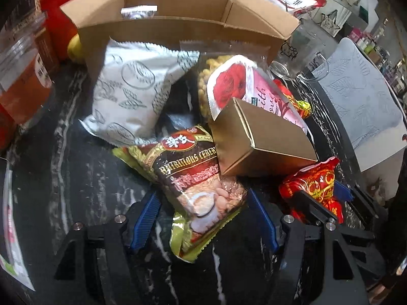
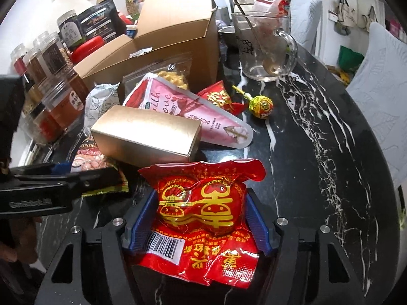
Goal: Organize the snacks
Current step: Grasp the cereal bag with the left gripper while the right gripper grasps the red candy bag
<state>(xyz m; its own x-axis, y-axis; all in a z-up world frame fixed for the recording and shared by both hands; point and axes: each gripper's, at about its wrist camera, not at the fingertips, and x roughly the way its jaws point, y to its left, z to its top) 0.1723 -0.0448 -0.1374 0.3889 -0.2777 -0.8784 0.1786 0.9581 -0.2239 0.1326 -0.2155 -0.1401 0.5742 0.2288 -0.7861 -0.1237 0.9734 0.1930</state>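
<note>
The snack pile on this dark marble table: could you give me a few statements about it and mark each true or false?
1. The gold box lies on top of other packets. True.
2. The lollipop stands inside the glass mug. False: it lies on the table, apart from the mug.
3. The right gripper has the red packet between its blue fingers. True.
4. The cardboard box is closed. False: its flaps stand open.
5. The left gripper straddles the cereal packet. True.
</note>
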